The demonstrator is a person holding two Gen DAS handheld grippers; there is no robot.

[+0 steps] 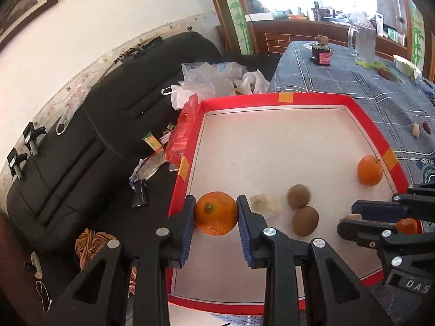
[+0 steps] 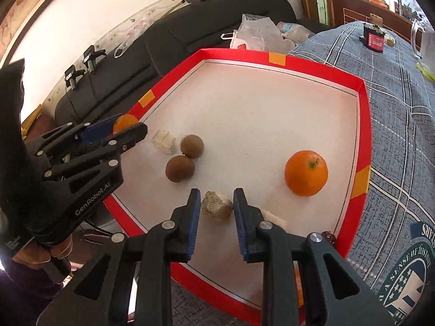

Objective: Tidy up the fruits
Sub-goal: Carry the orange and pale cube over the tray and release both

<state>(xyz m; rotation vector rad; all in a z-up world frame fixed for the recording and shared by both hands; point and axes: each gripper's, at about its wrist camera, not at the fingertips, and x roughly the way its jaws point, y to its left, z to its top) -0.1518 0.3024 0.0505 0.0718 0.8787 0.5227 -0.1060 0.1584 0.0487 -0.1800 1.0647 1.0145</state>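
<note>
In the red-rimmed tray [image 2: 361, 125] on the desk [image 2: 394, 114] lie two oranges, two kiwis and pale lumps; the left gripper [image 1: 216, 213] is closed on one orange [image 1: 216, 213] by the tray's left rim; the right gripper [image 2: 216, 206] stands part open around a brownish lump [image 2: 216, 206], pads not clearly touching; the other orange [image 2: 305, 173] lies to its right, the kiwis [image 2: 186, 153] to its left.

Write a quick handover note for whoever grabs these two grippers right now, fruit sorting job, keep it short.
Left gripper: shut on an orange near the tray's left wall.
Right gripper: fingers either side of a pale brown lump; contact is unclear.
Loose in the tray: second orange by the right wall, two kiwis mid-tray, a whitish scrap beside them.
Done: nothing visibly grouped.
Left: place the held orange, then sort the rest.
</note>
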